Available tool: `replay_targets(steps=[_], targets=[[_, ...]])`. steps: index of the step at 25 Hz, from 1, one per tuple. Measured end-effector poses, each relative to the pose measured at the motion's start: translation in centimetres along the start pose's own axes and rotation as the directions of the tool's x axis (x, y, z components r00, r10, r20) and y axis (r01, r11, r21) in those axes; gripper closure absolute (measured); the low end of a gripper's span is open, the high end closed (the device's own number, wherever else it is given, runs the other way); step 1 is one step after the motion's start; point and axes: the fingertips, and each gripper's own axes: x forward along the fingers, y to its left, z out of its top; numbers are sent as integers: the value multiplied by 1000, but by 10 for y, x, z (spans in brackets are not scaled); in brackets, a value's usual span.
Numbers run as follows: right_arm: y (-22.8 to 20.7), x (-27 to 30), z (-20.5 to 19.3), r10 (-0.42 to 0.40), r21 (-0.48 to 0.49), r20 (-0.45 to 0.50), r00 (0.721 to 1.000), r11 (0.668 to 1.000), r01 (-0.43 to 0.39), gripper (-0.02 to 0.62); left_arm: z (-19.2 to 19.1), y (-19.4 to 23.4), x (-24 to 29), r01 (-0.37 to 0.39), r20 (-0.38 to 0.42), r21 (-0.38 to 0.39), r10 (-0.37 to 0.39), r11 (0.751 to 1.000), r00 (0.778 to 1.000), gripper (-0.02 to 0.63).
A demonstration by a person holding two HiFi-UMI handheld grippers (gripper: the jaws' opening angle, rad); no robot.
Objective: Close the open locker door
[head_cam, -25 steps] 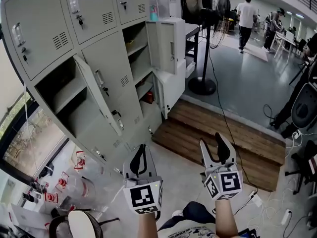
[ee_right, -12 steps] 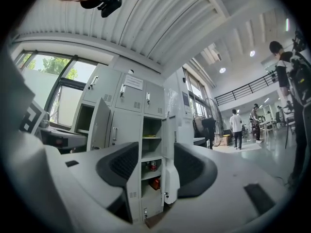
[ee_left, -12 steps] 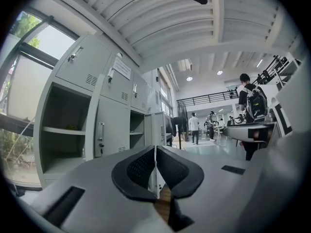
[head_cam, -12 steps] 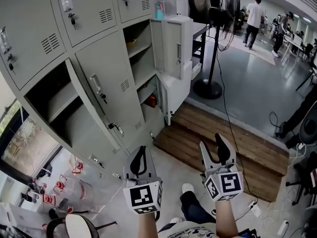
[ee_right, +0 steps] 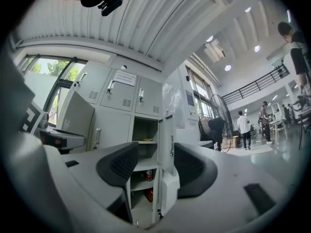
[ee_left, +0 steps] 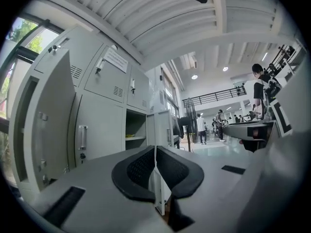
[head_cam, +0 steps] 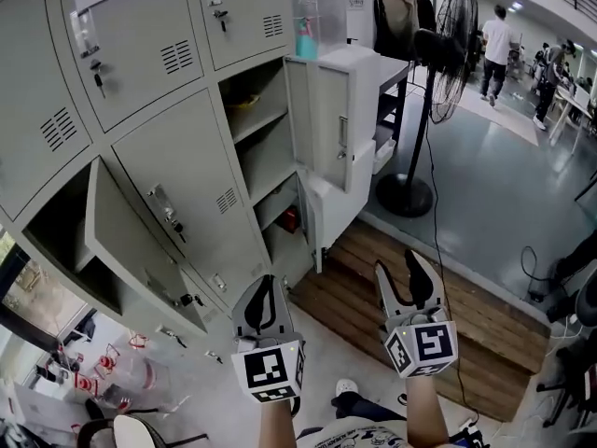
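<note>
A bank of grey lockers [head_cam: 177,91] fills the left of the head view. One door [head_cam: 126,245] at the lower left hangs wide open. Further right another door [head_cam: 328,119] stands open over a shelved compartment, with a lower open door [head_cam: 328,211] beneath it. My left gripper [head_cam: 265,287] is shut and holds nothing, short of the lockers. My right gripper [head_cam: 399,267] is open and empty above the wooden step. In the left gripper view the left gripper [ee_left: 155,165] points past the open door [ee_left: 46,125]. The right gripper [ee_right: 154,166] faces the open door [ee_right: 167,135].
A low wooden platform [head_cam: 392,292] runs along the locker base, with a cable across it. A pedestal fan [head_cam: 440,73] stands at the far right of the lockers. People [head_cam: 495,47] walk in the background. Plastic bottles [head_cam: 103,381] and a stool [head_cam: 140,432] sit at the lower left.
The view has swung left and upward, so the lockers sit closer and more upright in frame. Both grippers keep the same pose, left shut and right open.
</note>
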Motion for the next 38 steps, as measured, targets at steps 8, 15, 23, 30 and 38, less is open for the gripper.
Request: replay_targets(steps=[8,15,23,30,38], targets=[[-41,78,-9,63,19,-3,998,998,-63,367,-4,-5,74,-68,-16,-1,68,998,998,590],[-56,119,-30,86,54,-22,996,995,-85,367,-15,0,111,-97,-44,13,98,995,994,591],[-65,169,-51,78,62,-25,997,995,-76,367,-31,15,164,-92,-50,16,92,996,994,590],[-74,237,-55,56,51,-6,998,997,-55,367,-27,32,233,-59,-18,18,59,998,998,591],[-85,309,-60,7,51,5,1000,999,-8,367,-22,70,303,-45,4,21,44,999,999,589]])
